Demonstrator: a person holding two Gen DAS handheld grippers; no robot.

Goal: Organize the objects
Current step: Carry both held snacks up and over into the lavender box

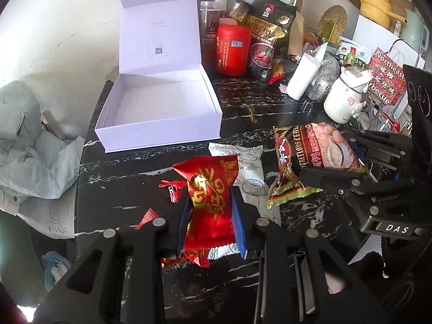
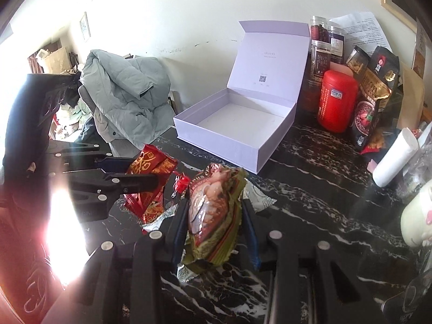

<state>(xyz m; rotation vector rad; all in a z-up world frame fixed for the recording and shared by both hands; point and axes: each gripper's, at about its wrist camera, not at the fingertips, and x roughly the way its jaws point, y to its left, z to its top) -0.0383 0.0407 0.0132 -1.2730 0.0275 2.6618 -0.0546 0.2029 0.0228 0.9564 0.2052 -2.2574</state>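
A black marble table (image 1: 129, 167) carries an open white box (image 1: 159, 108), empty, with jars and bags behind it. Nearer than the box, the left gripper (image 1: 210, 216) pinches a red packet (image 1: 209, 194) and the right gripper (image 2: 216, 221) a brown cereal sachet (image 2: 213, 210). Both packets run lengthwise toward the box. Each should probably be carried over the box wall and laid flat, side by side.

Glare (image 2: 63, 232) whites out the table's left part; the white mug (image 2: 417, 221) is cut off.
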